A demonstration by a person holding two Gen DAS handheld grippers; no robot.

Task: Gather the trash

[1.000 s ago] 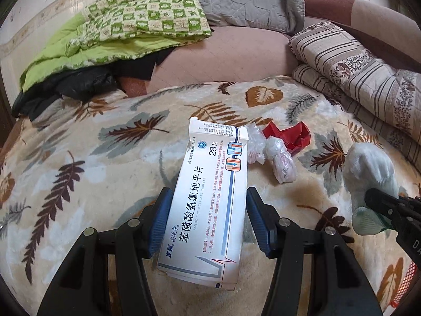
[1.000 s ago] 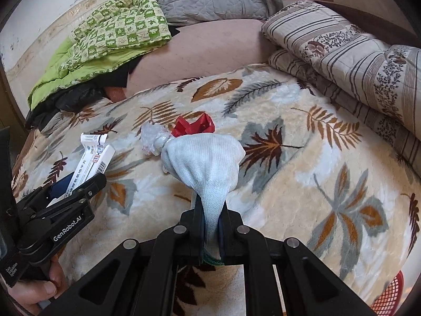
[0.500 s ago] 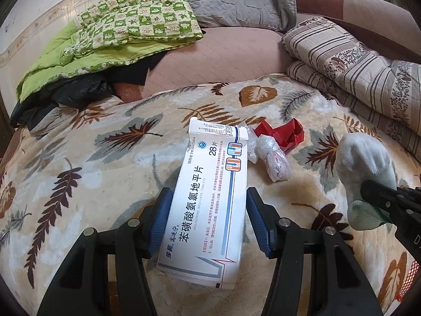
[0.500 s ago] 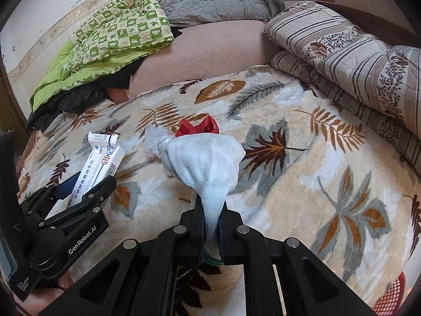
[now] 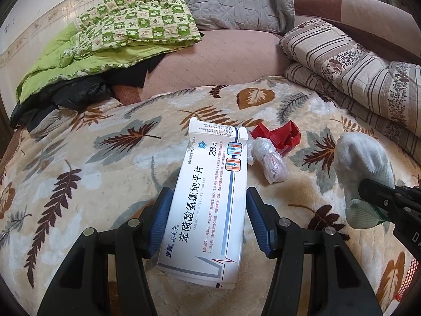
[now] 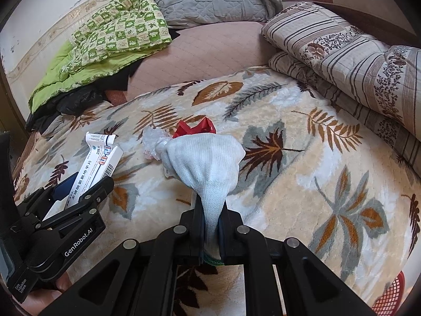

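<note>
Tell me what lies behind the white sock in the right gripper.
Behind the white sock lie a crumpled clear plastic bag and a red carton piece on the leaf-print blanket. The sock covers part of both.

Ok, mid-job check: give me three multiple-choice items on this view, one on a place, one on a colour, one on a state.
1. The crumpled clear plastic bag lies:
A. on the striped quilt
B. on the blanket between box and red item
C. in the basket

2. The folded item beside it is:
A. red
B. blue
C. yellow

3. The right gripper is:
A. wide open
B. shut on a box
C. shut on the white sock

Answers: 1 B, it rests beside the medicine box; 2 A, plainly red; 3 C, the cuff is pinched between its fingers.
</note>
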